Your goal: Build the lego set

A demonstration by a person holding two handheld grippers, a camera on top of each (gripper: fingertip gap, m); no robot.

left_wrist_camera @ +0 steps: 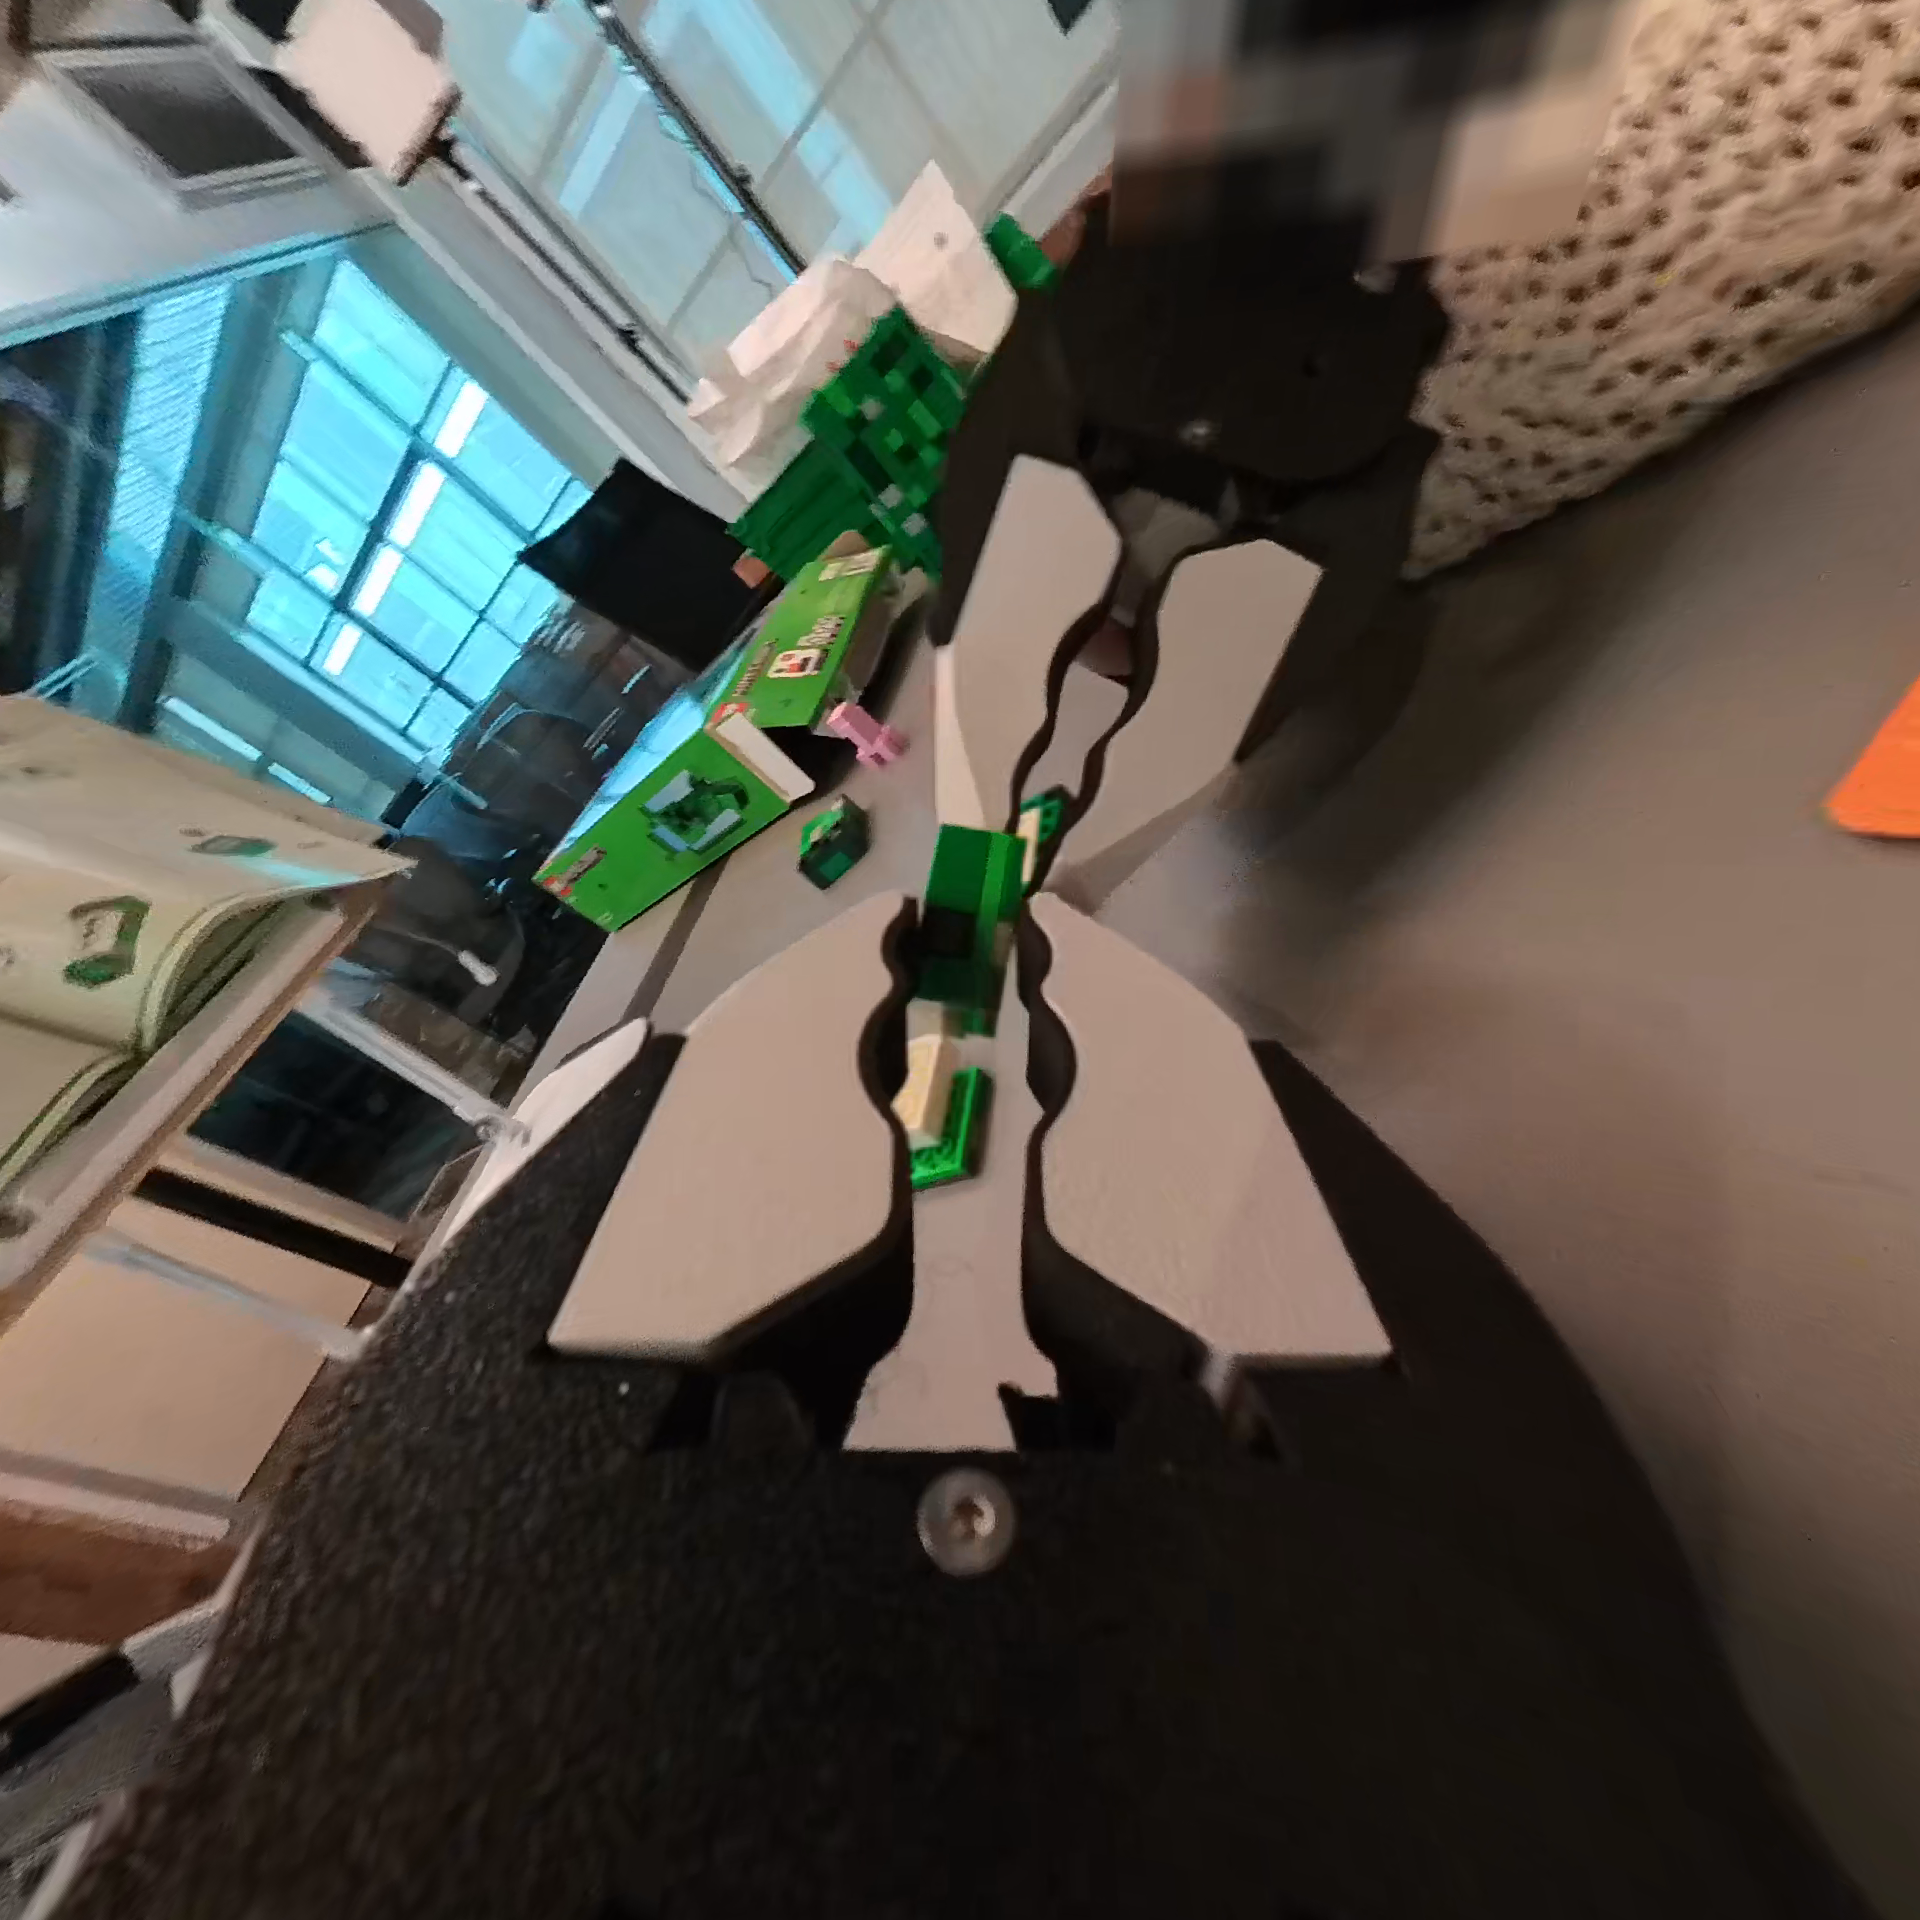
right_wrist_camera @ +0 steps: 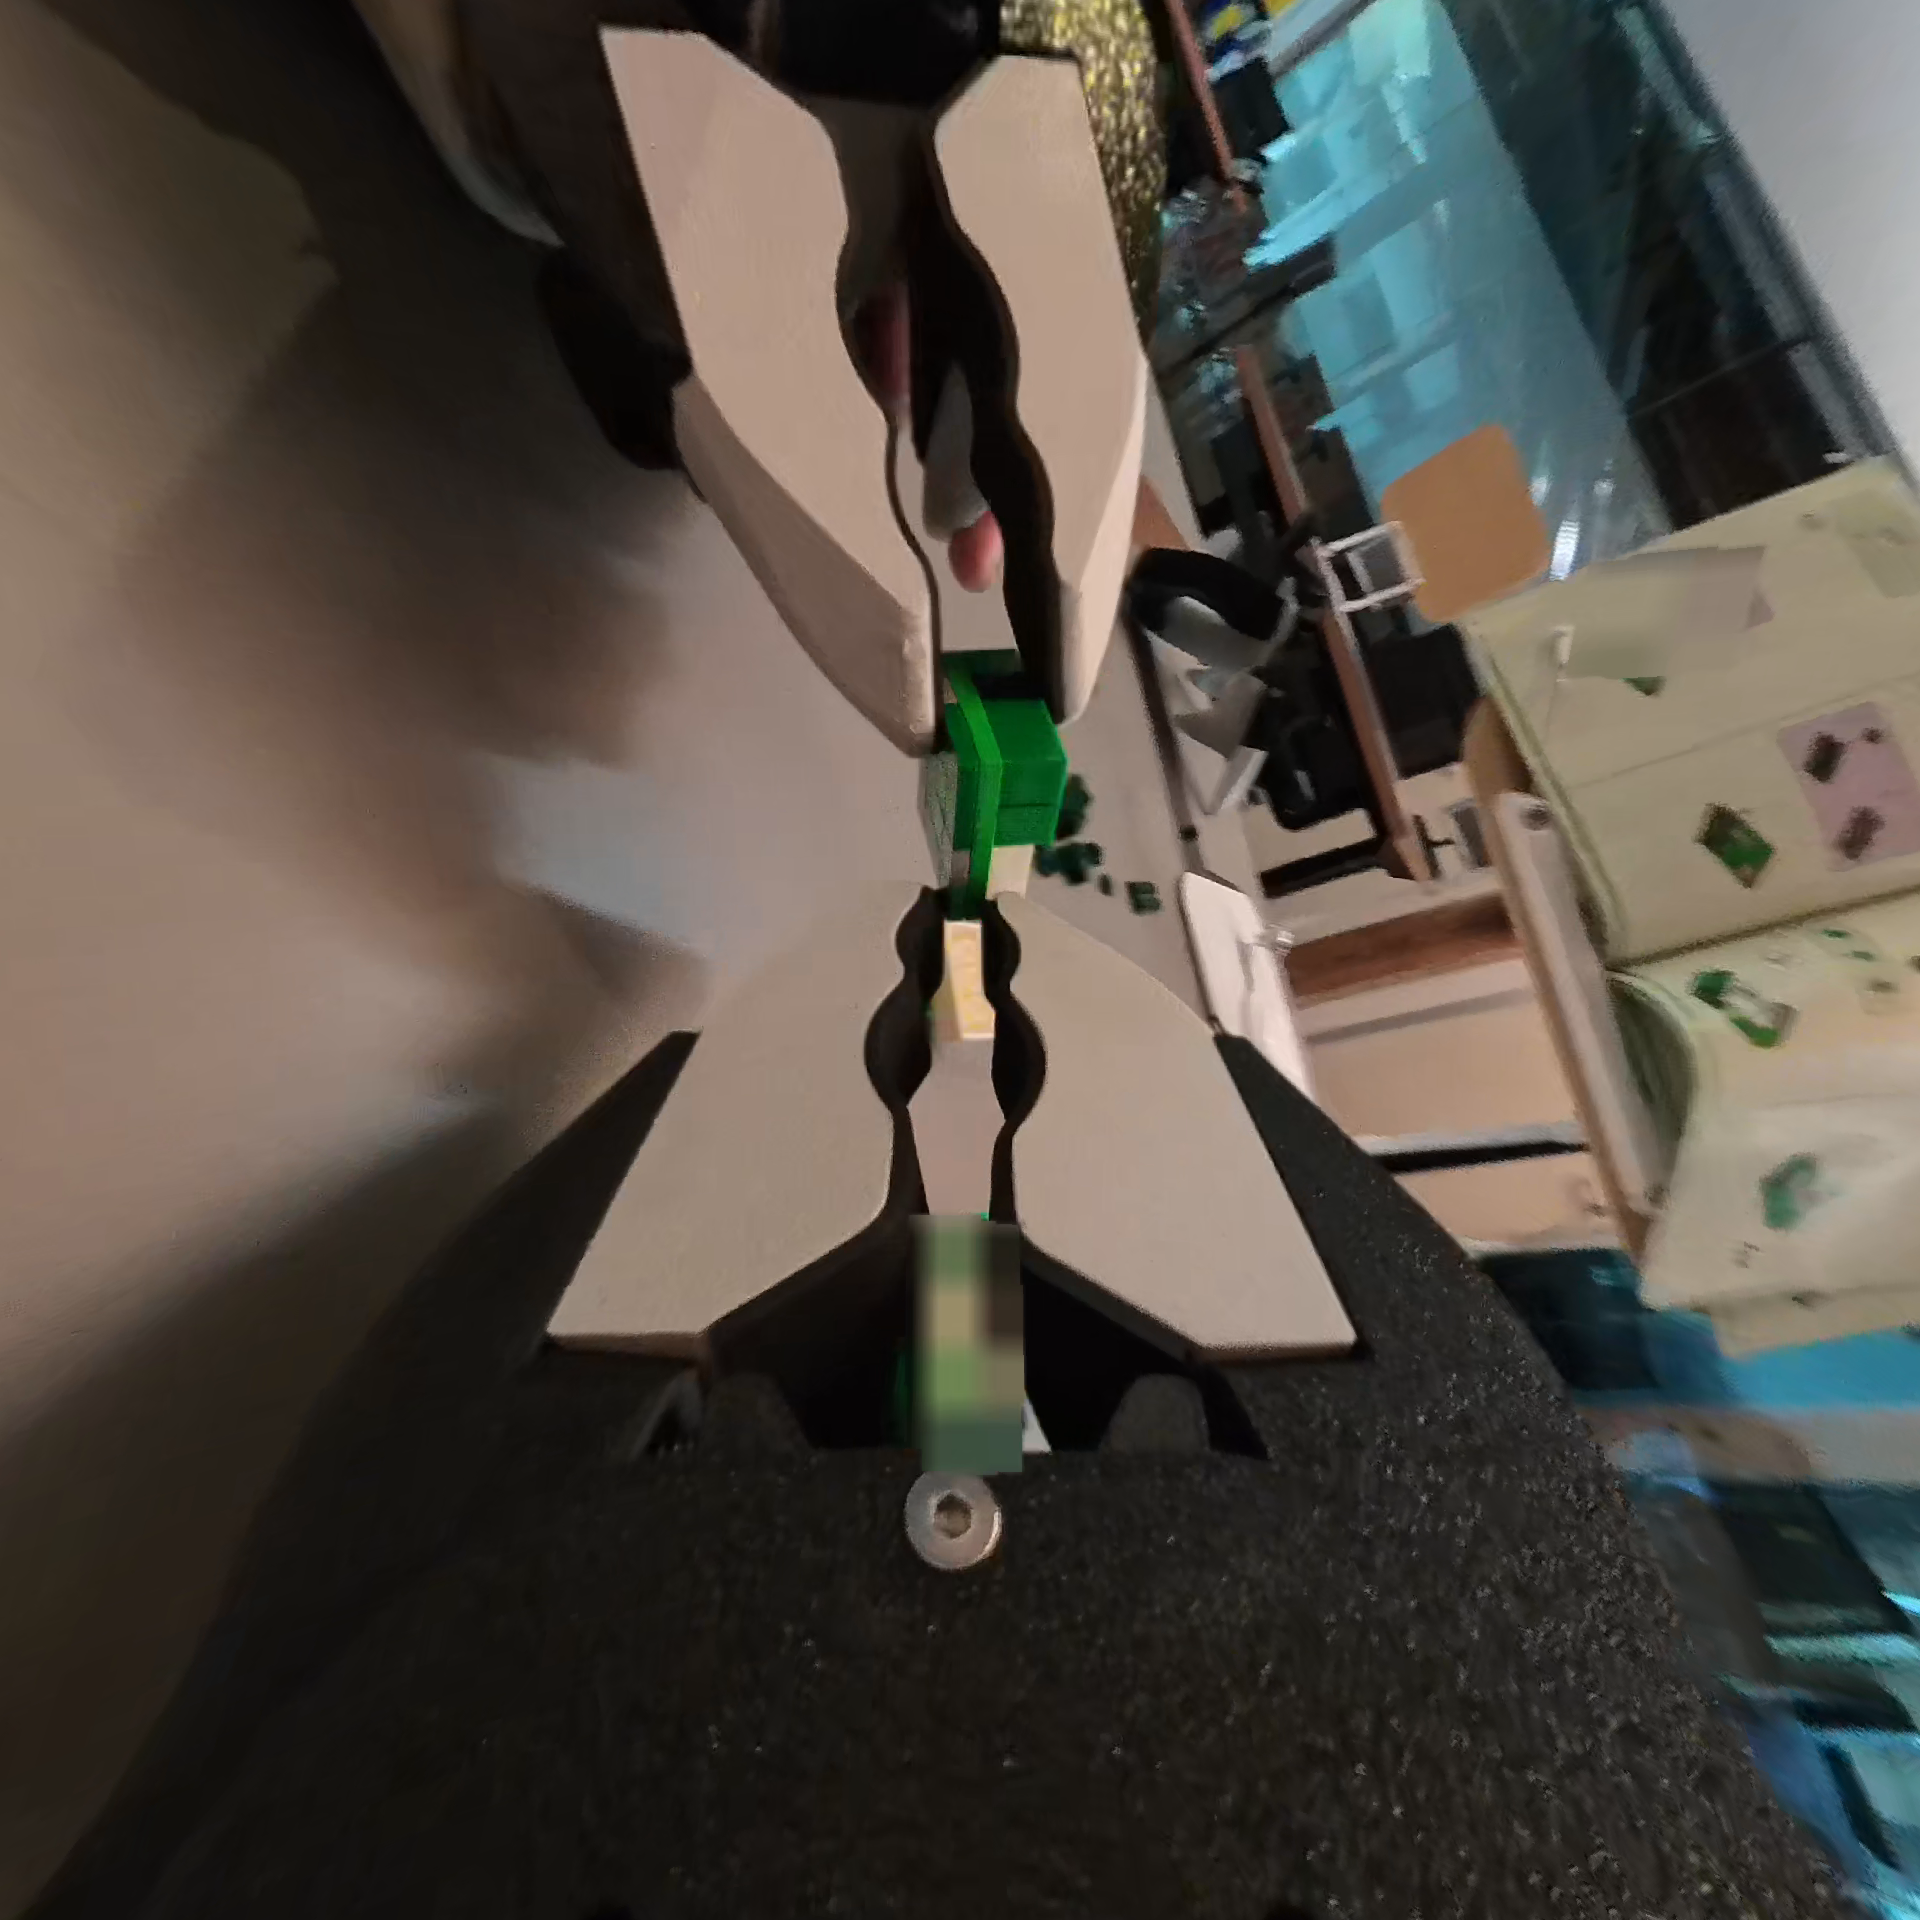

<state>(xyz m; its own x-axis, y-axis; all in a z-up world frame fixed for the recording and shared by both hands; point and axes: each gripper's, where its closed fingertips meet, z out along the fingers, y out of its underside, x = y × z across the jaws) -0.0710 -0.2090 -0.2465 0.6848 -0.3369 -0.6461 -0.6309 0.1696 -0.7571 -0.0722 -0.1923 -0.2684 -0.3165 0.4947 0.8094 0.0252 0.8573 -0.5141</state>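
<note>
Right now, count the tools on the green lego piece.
2. The left tool grips the green lego piece from the left wrist view's bottom; the right tool clamps its far end from above.

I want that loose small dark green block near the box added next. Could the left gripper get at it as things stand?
Probably not yet: the left gripper is shut on the green assembly, which the right gripper grips too. The small dark green block lies unobstructed on the table.

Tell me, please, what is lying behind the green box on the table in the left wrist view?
Behind the green box stands a green blocky lego figure, with white paper beyond it. The figure's base is covered by the box and the right gripper.
</note>
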